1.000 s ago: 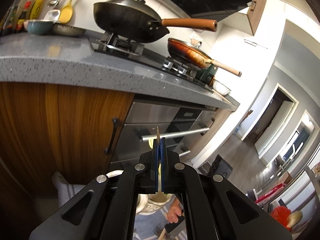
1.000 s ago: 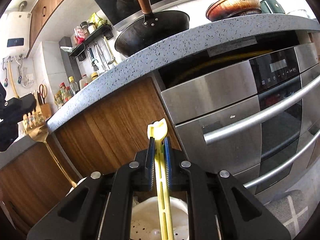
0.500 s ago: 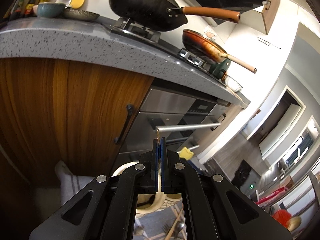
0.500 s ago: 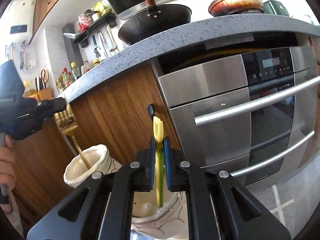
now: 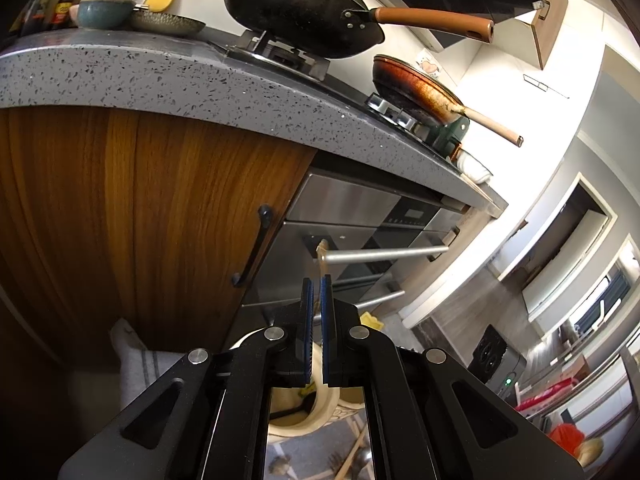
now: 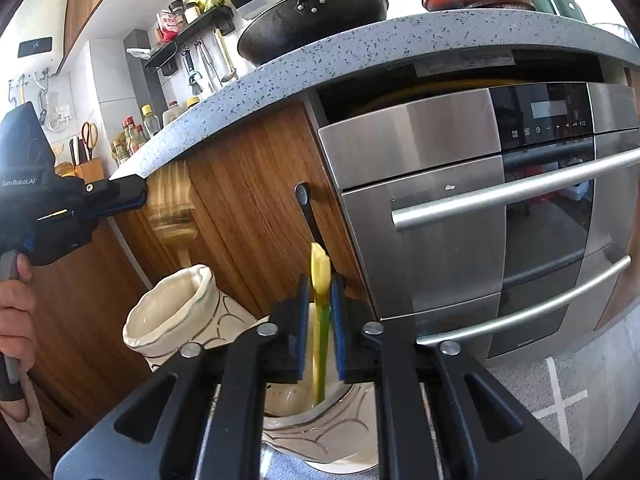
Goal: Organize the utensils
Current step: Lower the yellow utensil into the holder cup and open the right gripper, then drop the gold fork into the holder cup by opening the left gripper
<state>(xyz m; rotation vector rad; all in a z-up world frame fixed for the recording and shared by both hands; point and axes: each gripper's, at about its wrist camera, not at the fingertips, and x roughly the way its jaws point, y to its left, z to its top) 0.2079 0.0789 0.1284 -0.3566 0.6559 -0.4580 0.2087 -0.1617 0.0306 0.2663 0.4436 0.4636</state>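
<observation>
My right gripper [image 6: 319, 288] stands just open around a yellow-green utensil [image 6: 320, 320] whose lower end is inside a cream ceramic holder [image 6: 320, 436] below it. My left gripper [image 5: 315, 286] has its jaws slightly apart around a wooden spatula [image 5: 322, 258]. In the right wrist view the left gripper [image 6: 132, 196] is at the left, and the spatula [image 6: 172, 208], blurred, drops into a second cream holder [image 6: 176, 316]. That holder [image 5: 296, 412] lies below the left gripper's fingers.
A wooden cabinet door [image 6: 248, 216] with a black handle and a steel oven [image 6: 500, 200] stand right behind the holders. A speckled counter [image 5: 160, 84] above carries a black wok [image 5: 300, 4] and a frying pan [image 5: 416, 88]. More utensils lie on the floor mat [image 5: 352, 456].
Both grippers' jaws have parted slightly. The spatula and the yellow-green utensil have moved down into their holders. The left gripper has moved closer to the right one.
</observation>
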